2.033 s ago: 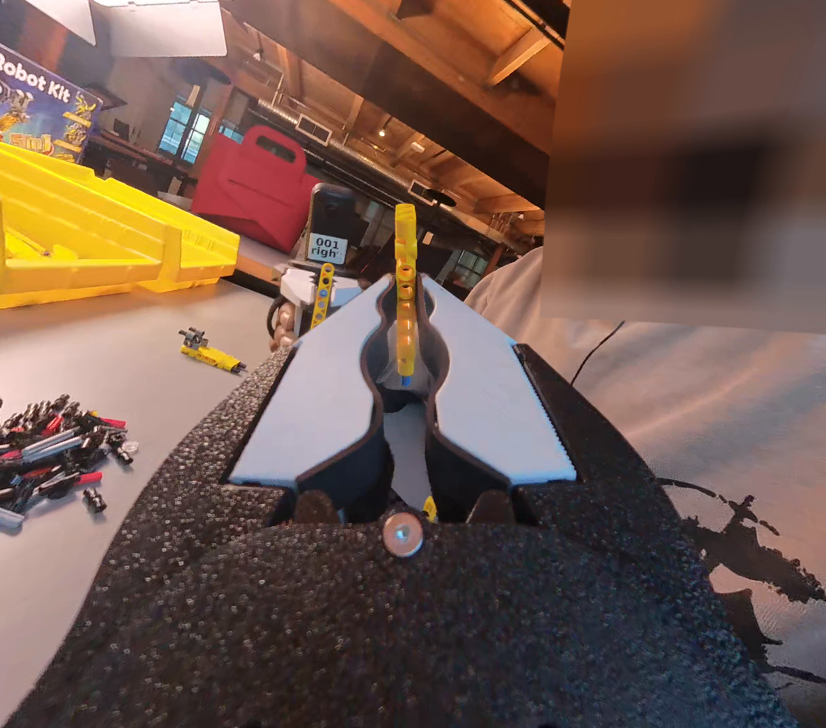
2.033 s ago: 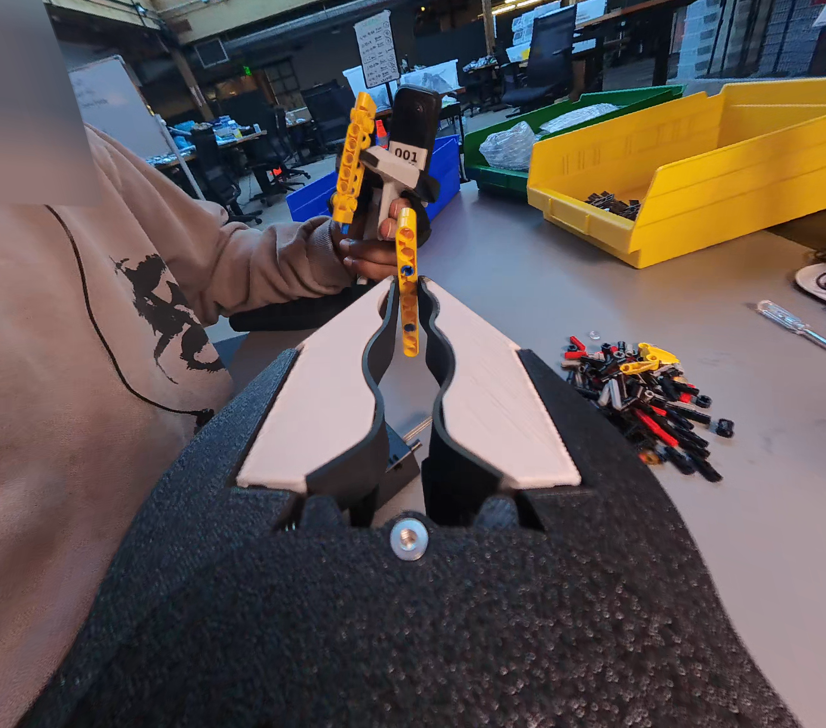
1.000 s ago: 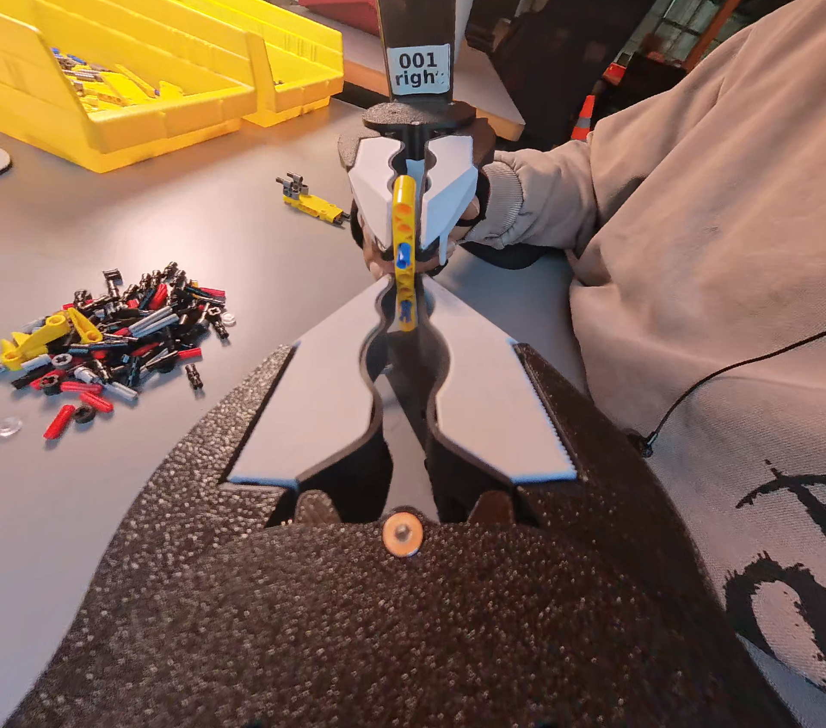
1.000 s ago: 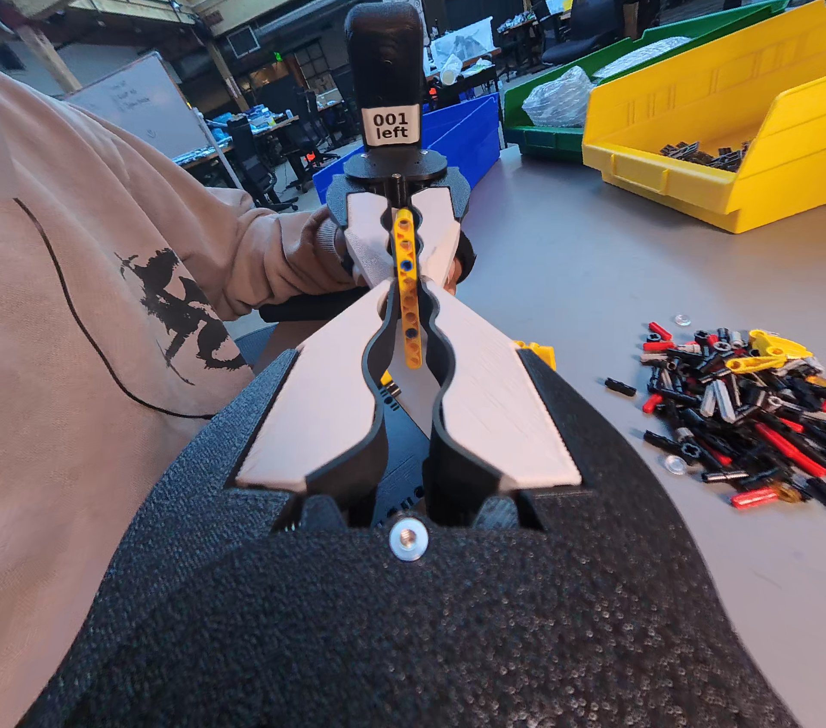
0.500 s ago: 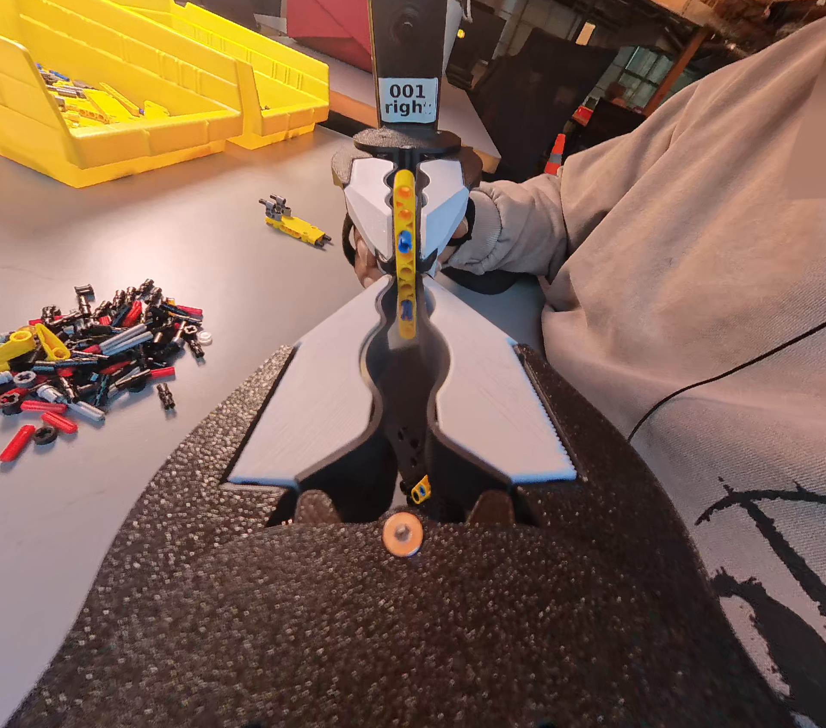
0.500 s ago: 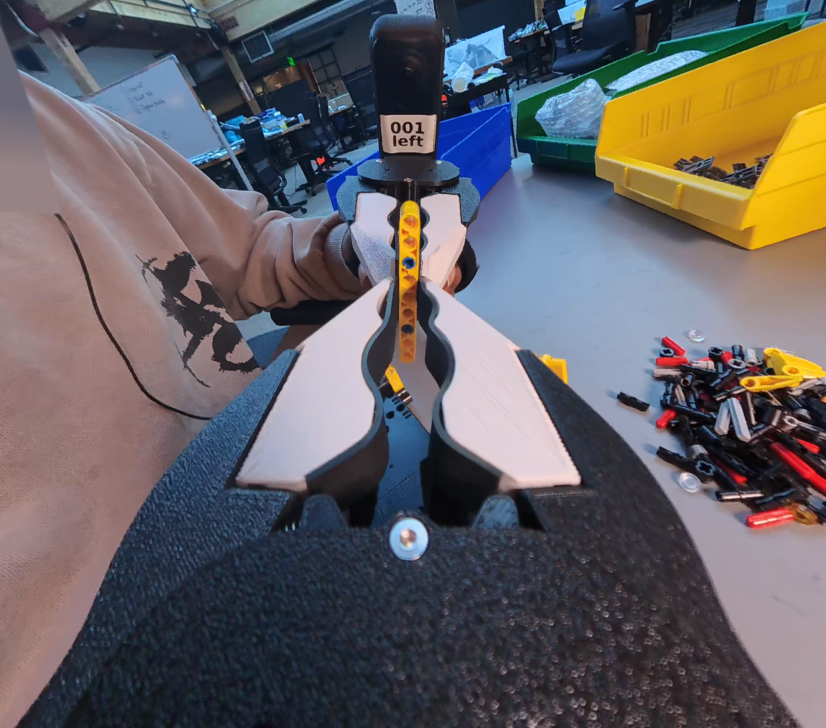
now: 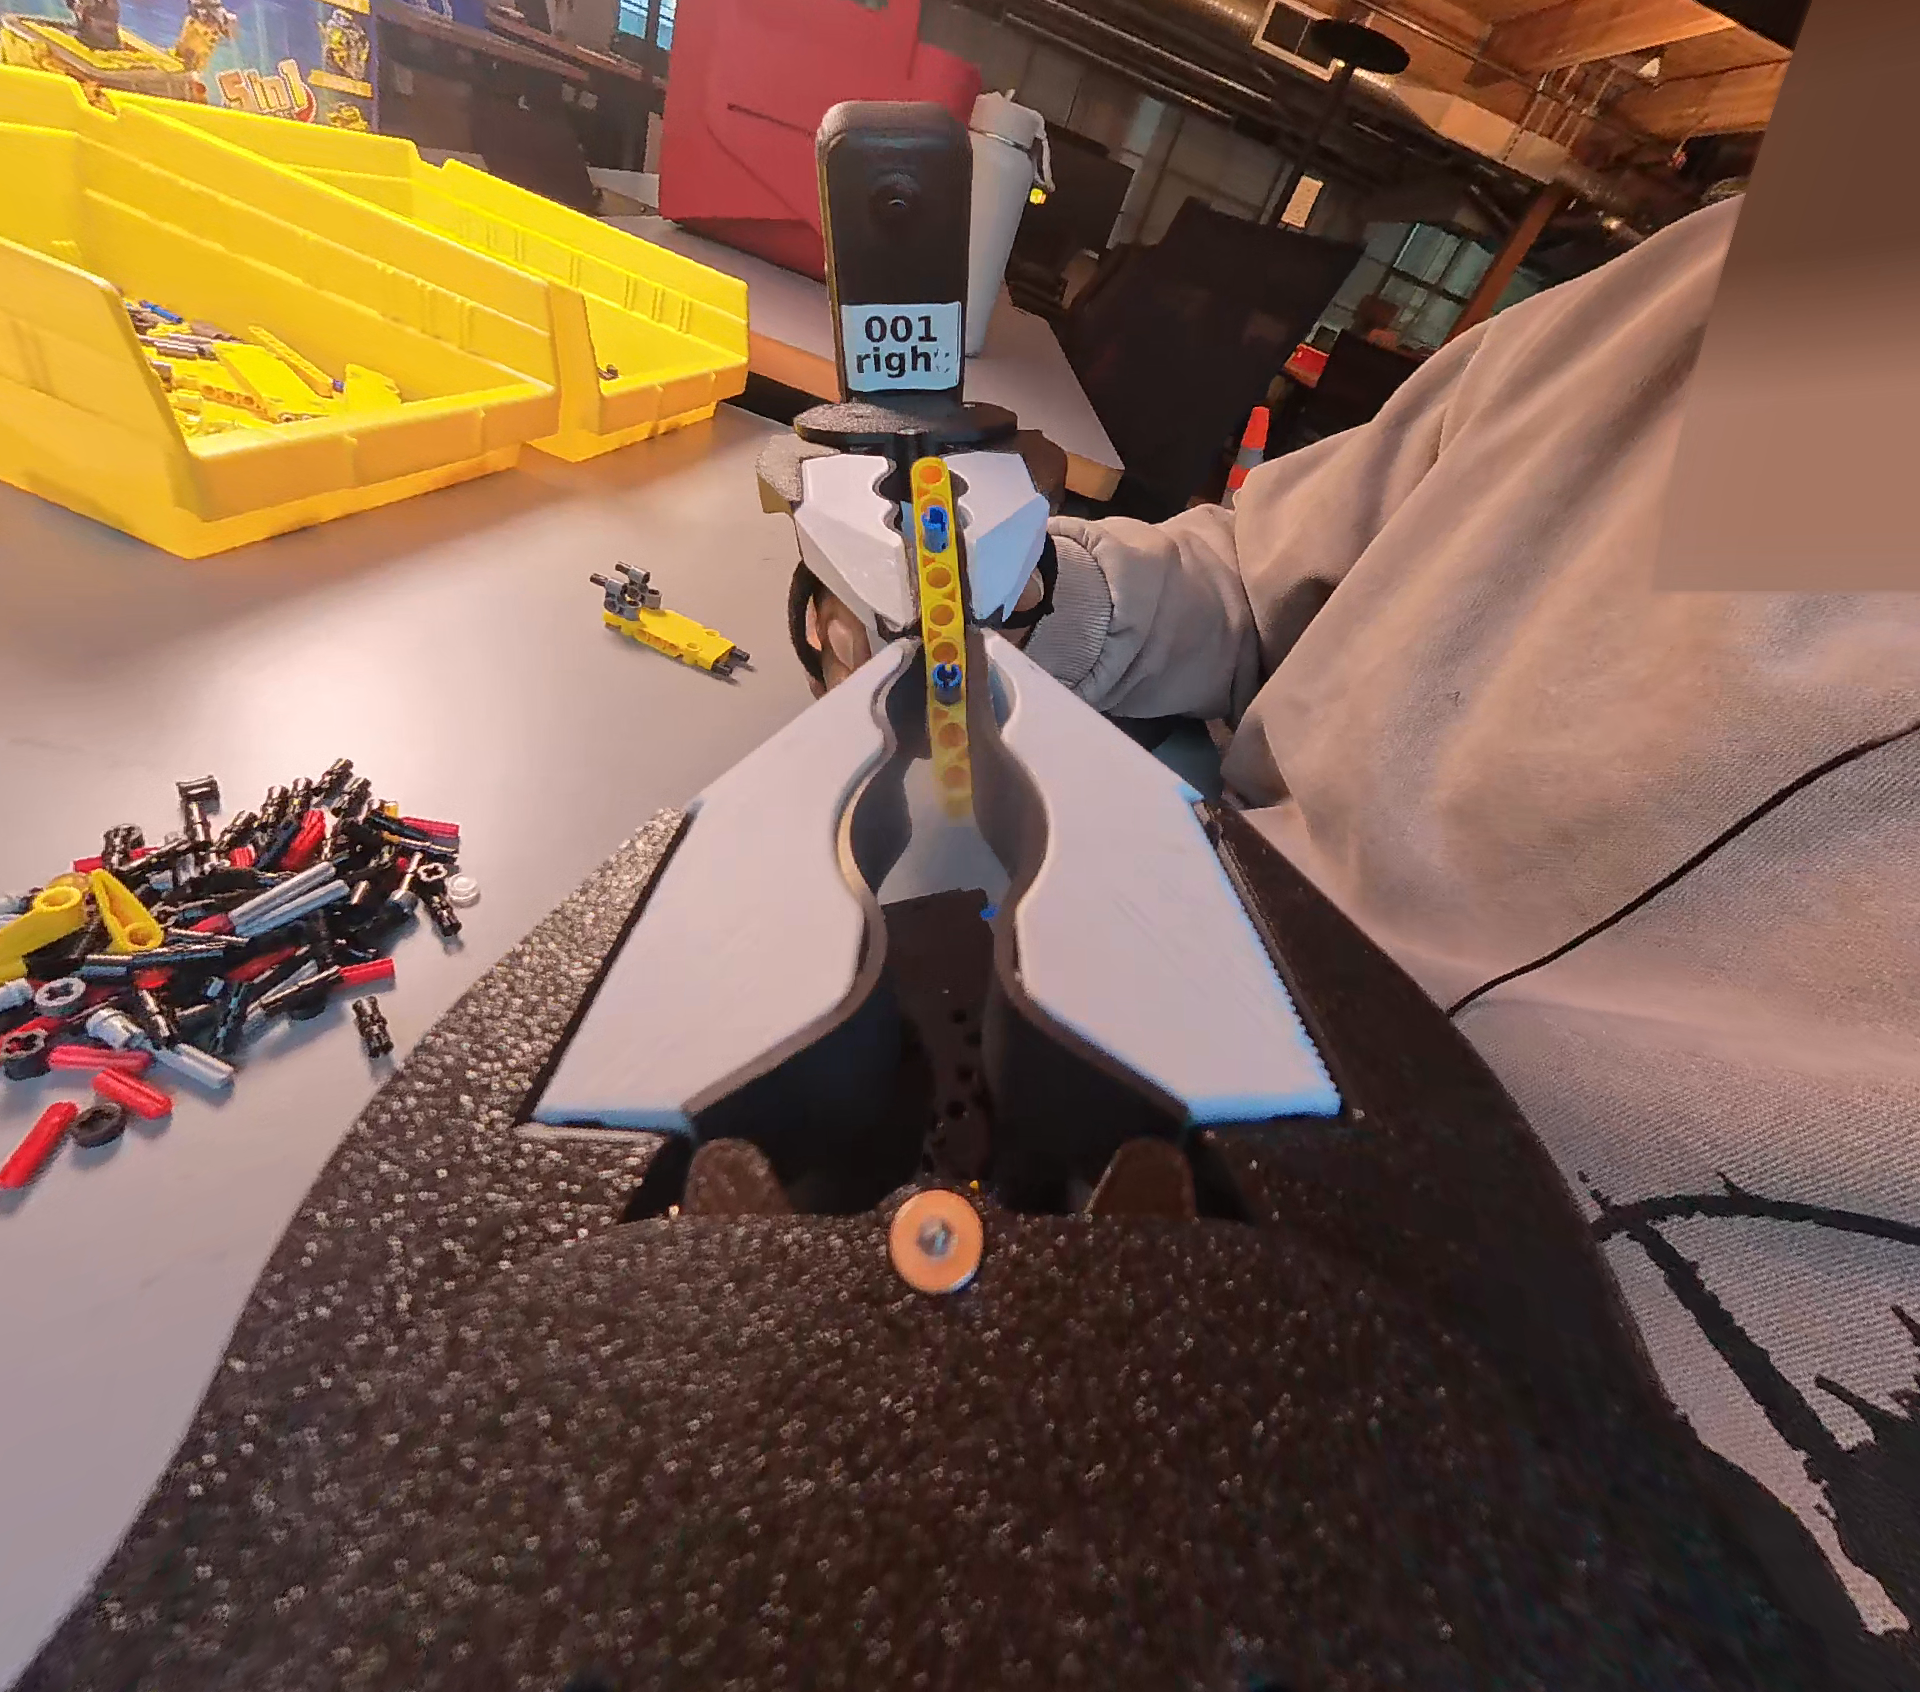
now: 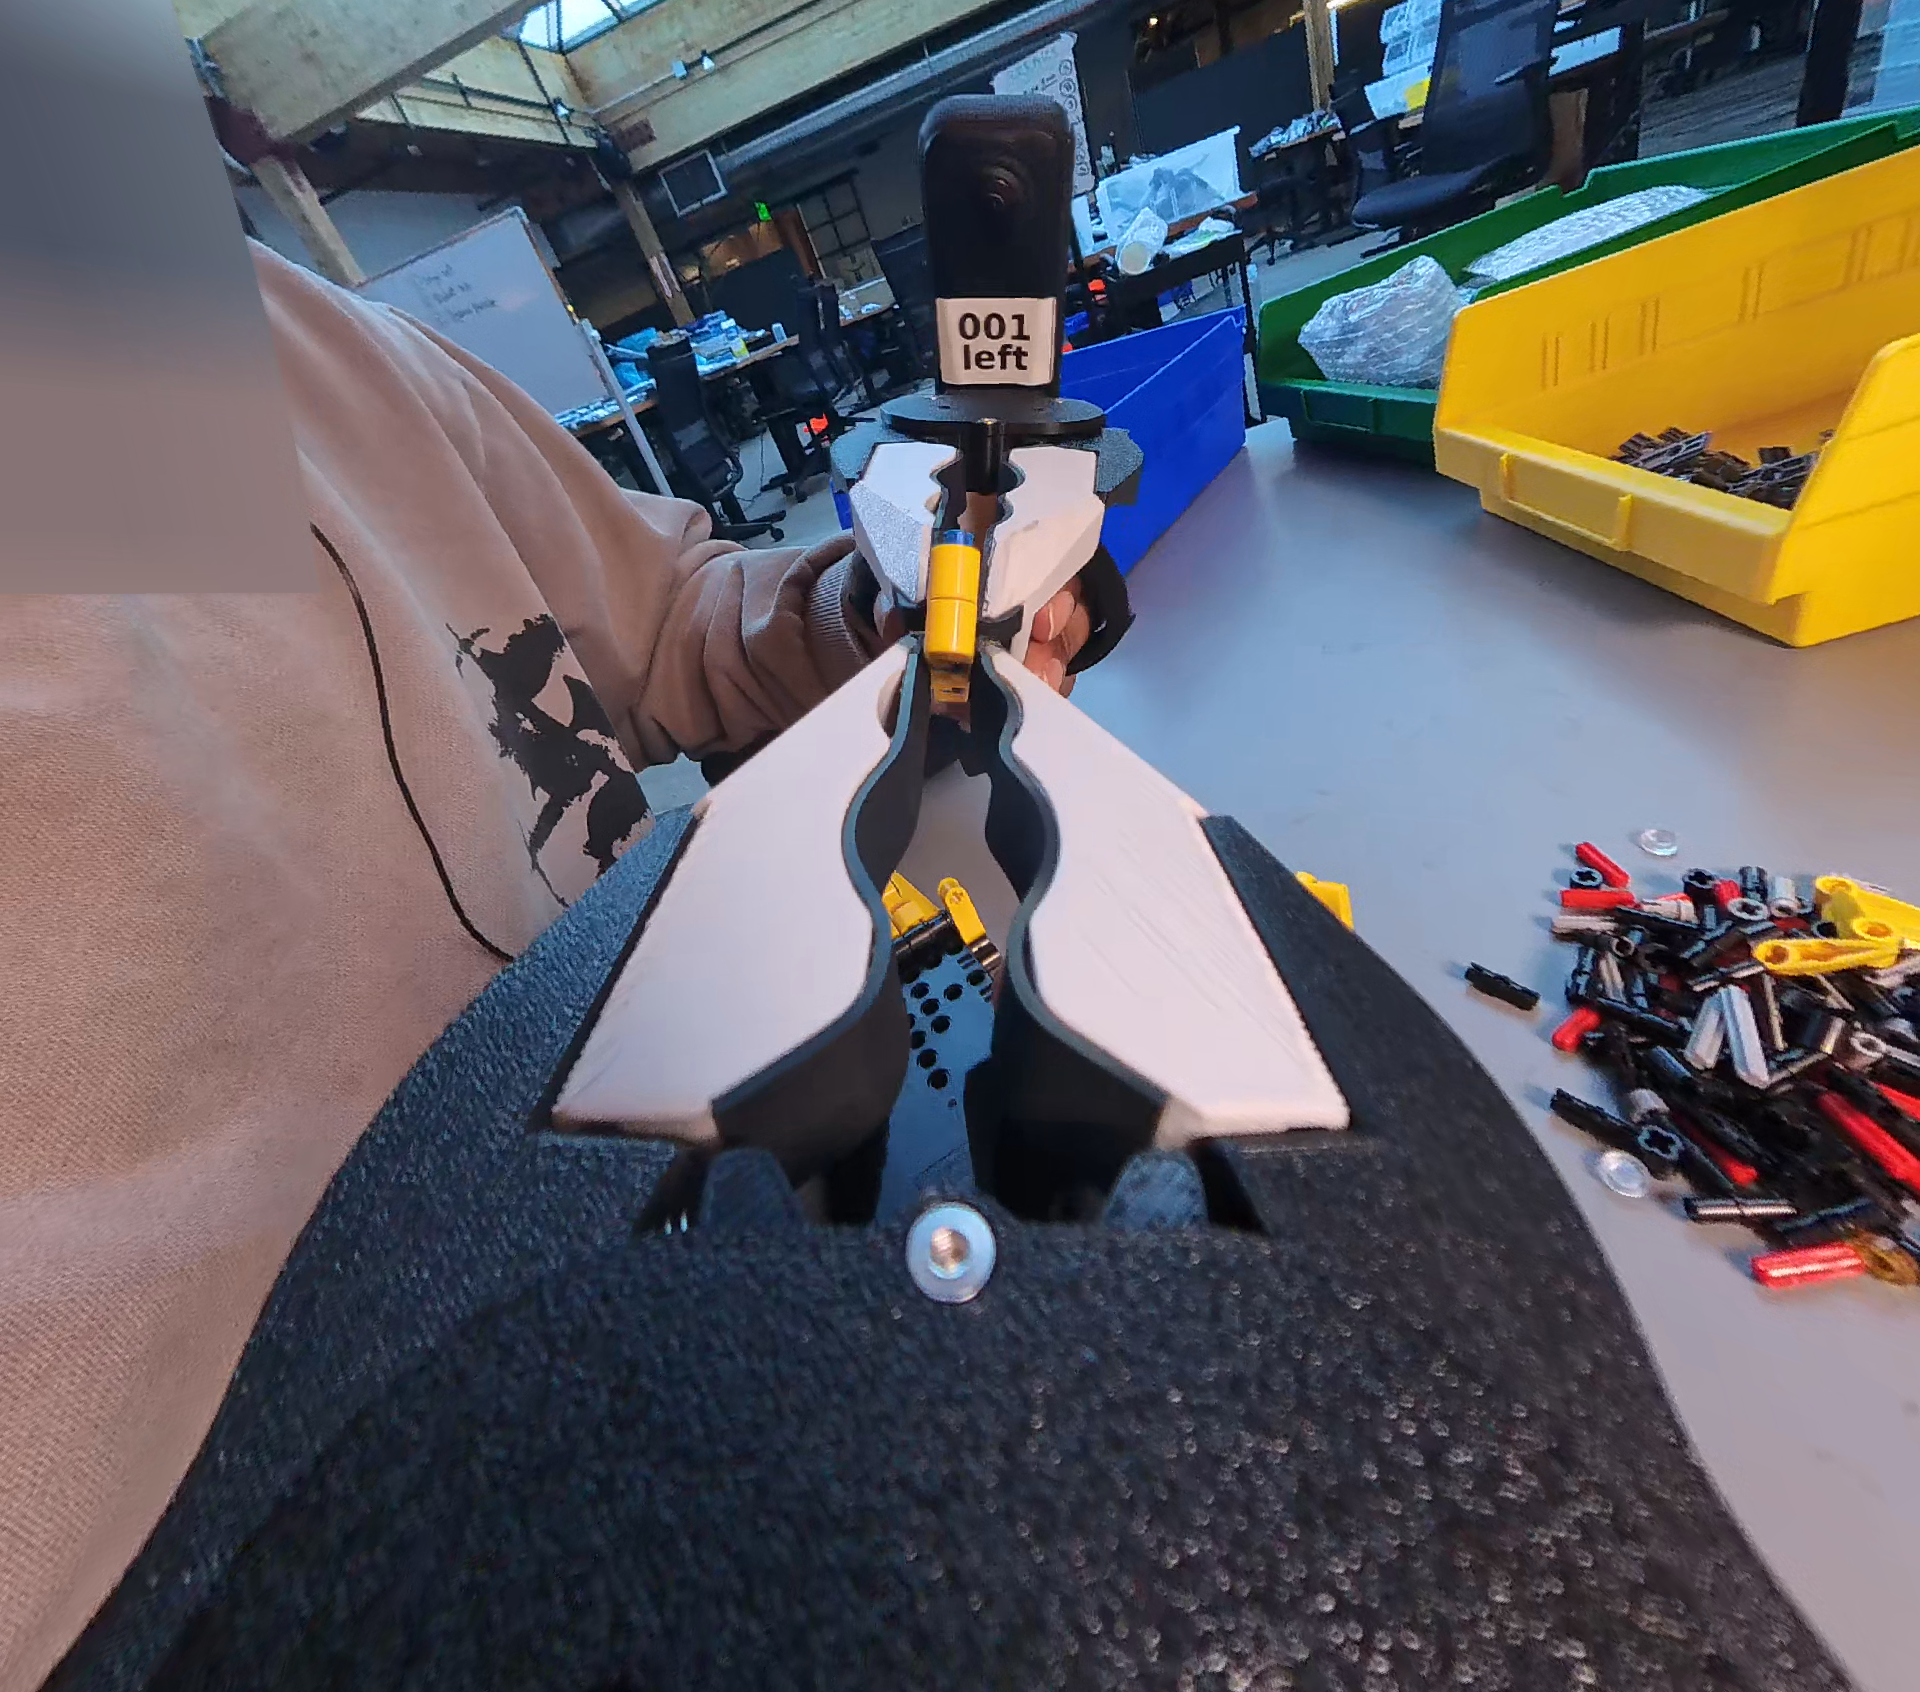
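Left gripper (image 7: pixel 951 676), closed on a yellow holed beam (image 7: pixel 943 634) with blue pins, faces the right gripper (image 8: pixel 951 676) tip to tip; its tips pinch the same beam from the other end. Both hover above the grey table (image 7: pixel 416 666). Beside them lies a pile of small black and red parts (image 7: pixel 208 925); farther off, a small yellow assembly (image 7: pixel 670 619), then yellow bins (image 7: pixel 343 395).

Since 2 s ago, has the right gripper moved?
Yes. Against the red bag, the right gripper has come nearer, now tip to tip with the left gripper on a yellow beam.
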